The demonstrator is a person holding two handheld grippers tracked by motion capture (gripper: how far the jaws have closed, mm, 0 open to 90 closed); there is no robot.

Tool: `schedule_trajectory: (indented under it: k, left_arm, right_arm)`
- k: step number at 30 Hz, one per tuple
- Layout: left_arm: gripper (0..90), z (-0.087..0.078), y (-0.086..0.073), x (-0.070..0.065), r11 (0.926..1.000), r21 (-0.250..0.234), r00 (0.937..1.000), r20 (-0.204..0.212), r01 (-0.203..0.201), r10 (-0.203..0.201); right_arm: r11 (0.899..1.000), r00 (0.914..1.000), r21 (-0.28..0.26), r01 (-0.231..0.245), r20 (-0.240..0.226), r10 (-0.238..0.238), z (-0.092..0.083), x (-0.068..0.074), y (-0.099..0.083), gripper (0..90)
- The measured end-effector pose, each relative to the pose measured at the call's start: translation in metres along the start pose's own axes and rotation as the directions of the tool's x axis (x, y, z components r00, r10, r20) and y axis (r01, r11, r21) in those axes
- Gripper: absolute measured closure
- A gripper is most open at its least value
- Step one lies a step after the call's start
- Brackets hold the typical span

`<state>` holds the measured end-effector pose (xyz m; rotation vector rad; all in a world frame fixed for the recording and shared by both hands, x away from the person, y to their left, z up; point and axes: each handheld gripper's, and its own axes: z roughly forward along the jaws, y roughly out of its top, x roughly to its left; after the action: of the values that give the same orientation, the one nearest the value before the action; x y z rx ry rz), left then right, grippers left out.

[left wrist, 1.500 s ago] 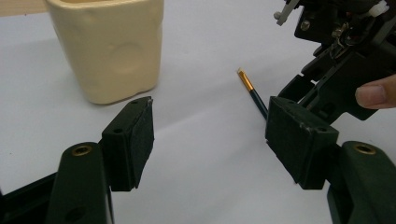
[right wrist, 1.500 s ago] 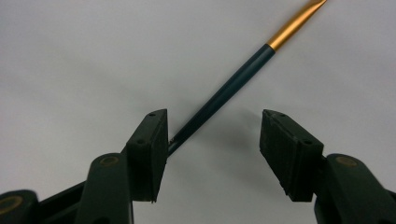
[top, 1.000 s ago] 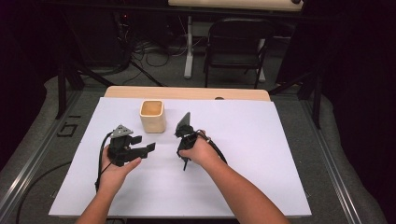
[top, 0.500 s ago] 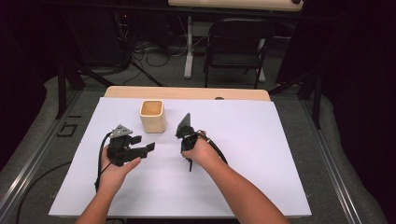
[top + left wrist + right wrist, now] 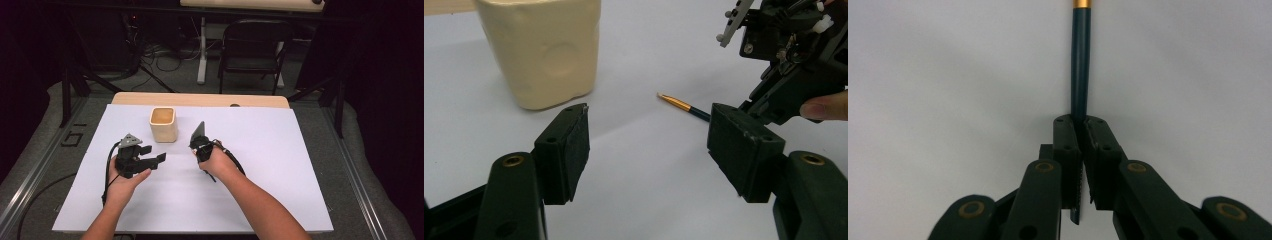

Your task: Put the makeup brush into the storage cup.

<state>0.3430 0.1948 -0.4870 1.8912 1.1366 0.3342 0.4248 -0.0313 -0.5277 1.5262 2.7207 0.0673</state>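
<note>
Right gripper view: gripper [image 5: 1082, 125] clamps slim, dark-handled brush [image 5: 1080, 65].

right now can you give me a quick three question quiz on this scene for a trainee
1. True or false: the right tongs are shut on the paintbrush.
2. Which object stands beyond the open left tongs? A) a cream cup B) a glass bowl C) a metal tin
3. Fill in: the paintbrush handle is dark blue and its ferrule is ____ coloured.

Key: 1 true; 2 A; 3 gold
</note>
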Motion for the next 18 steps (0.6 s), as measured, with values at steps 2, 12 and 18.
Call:
schedule_trajectory:
  k: [2,12,18]
  left_arm:
    - [33.7,0.000,0.000,0.000,1.0000,-0.004,1.0000,0.002,0.001,-0.001]
    - [34.0,0.000,0.000,0.000,1.0000,-0.008,1.0000,0.003,0.000,0.000]
    - [34.1,0.000,0.000,-0.001,0.9997,-0.021,0.9998,-0.009,-0.015,0.015]
  right_arm:
    - [1.000,1.0000,0.003,0.002,-0.002,-0.002,0.000,0.000,0.000,84.8]
    - [1.000,0.9995,-0.004,0.027,-0.014,-0.027,-0.005,-0.003,-0.004,84.8]
    - [0.994,0.9975,-0.100,0.043,-0.052,-0.048,-0.009,-0.010,-0.013,84.8]
